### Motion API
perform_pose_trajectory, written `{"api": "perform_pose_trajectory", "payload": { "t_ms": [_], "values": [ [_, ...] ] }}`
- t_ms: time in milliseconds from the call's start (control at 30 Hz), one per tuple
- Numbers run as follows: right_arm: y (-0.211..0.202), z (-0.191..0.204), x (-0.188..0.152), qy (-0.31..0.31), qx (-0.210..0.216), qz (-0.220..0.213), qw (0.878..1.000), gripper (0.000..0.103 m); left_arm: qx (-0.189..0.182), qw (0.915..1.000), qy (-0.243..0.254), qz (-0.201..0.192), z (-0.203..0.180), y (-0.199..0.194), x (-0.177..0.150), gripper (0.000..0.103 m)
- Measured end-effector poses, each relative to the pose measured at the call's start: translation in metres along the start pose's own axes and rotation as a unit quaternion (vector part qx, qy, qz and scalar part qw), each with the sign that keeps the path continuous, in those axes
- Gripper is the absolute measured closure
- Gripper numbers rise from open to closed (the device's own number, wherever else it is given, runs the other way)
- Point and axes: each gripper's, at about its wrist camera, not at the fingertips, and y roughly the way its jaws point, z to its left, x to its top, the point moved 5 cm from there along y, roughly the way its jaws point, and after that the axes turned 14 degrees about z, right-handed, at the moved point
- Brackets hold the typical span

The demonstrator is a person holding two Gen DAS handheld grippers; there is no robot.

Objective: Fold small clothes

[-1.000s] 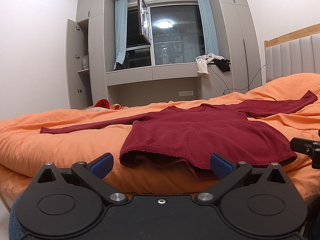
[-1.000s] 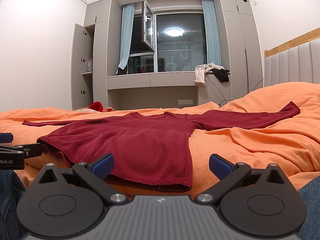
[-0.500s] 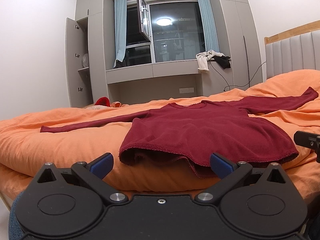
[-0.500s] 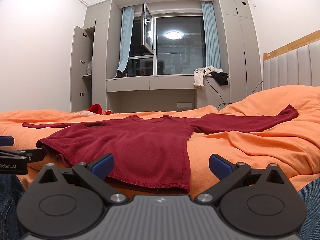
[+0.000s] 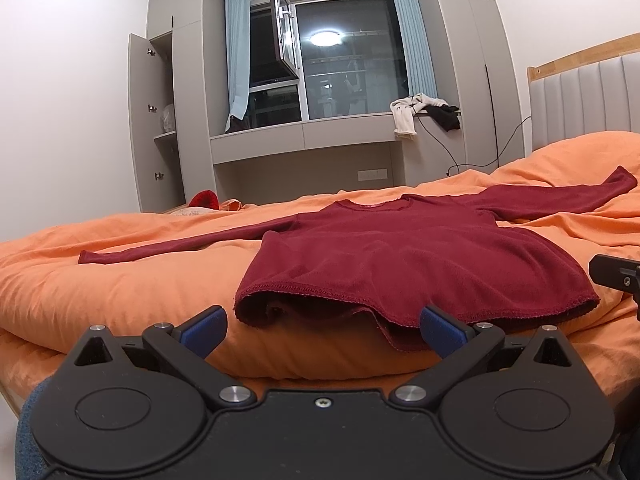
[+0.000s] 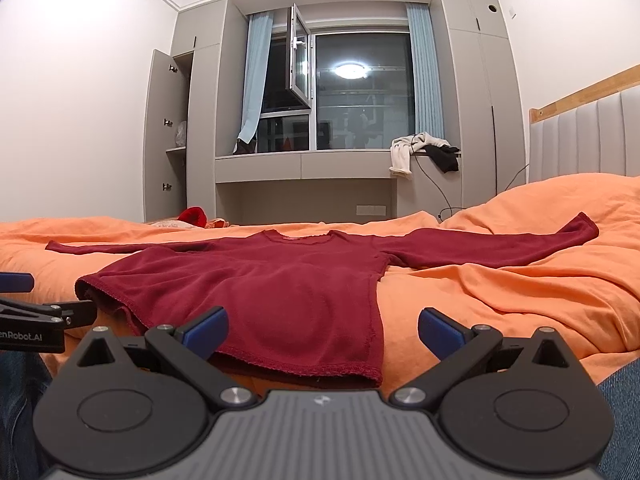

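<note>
A dark red long-sleeved shirt [image 5: 400, 264] lies flat on the orange bed [image 5: 120, 288], sleeves spread out to both sides, hem toward me. It also shows in the right wrist view [image 6: 280, 288]. My left gripper [image 5: 322, 328] is open and empty, just short of the hem's left part. My right gripper [image 6: 322, 330] is open and empty, just short of the hem's right corner. The left gripper's side shows at the left edge of the right wrist view [image 6: 36, 316].
The orange duvet [image 6: 520, 280] is rumpled on the right. A padded headboard [image 5: 588, 96] stands at the right. A window ledge with clothes [image 5: 424, 112] and an open cupboard [image 5: 160, 120] lie beyond the bed. A red item [image 5: 204, 200] lies at the far edge.
Both cameras have dropped lower and sit a little closer to the hem. The shirt has not moved, and both grippers stay open.
</note>
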Motion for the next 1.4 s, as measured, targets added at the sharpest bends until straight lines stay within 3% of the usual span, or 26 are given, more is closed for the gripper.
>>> {"api": "perform_pose_trajectory", "payload": {
  "t_ms": [300, 533, 633, 733, 1000, 1400],
  "values": [
    [0.006, -0.002, 0.001, 0.004, -0.002, 0.019, 1.000, 0.000, -0.006, 0.9998, 0.001, 0.017, -0.003, 0.006, 0.000, 0.000],
    [0.026, -0.025, 0.011, 0.081, 0.050, 0.108, 0.990, 0.000, -0.034, 0.9959, -0.003, 0.084, -0.007, 0.026, 0.002, 0.000],
    [0.043, -0.038, 0.019, 0.091, 0.048, 0.162, 0.981, 0.000, -0.043, 0.9927, -0.014, 0.112, -0.007, 0.035, 0.008, 0.001],
    [0.057, -0.050, 0.033, 0.098, 0.041, 0.188, 0.976, 0.000, -0.048, 0.9908, -0.020, 0.125, -0.007, 0.043, 0.020, 0.001],
    [0.086, -0.082, 0.076, 0.093, 0.002, 0.182, 0.979, 0.000, -0.050, 0.9929, -0.009, 0.107, -0.019, 0.069, 0.074, 0.001],
    [0.132, -0.119, 0.096, 0.107, -0.034, 0.189, 0.975, 0.000, -0.068, 0.9914, 0.015, 0.111, -0.058, 0.145, 0.141, 0.000]
  ]
}}
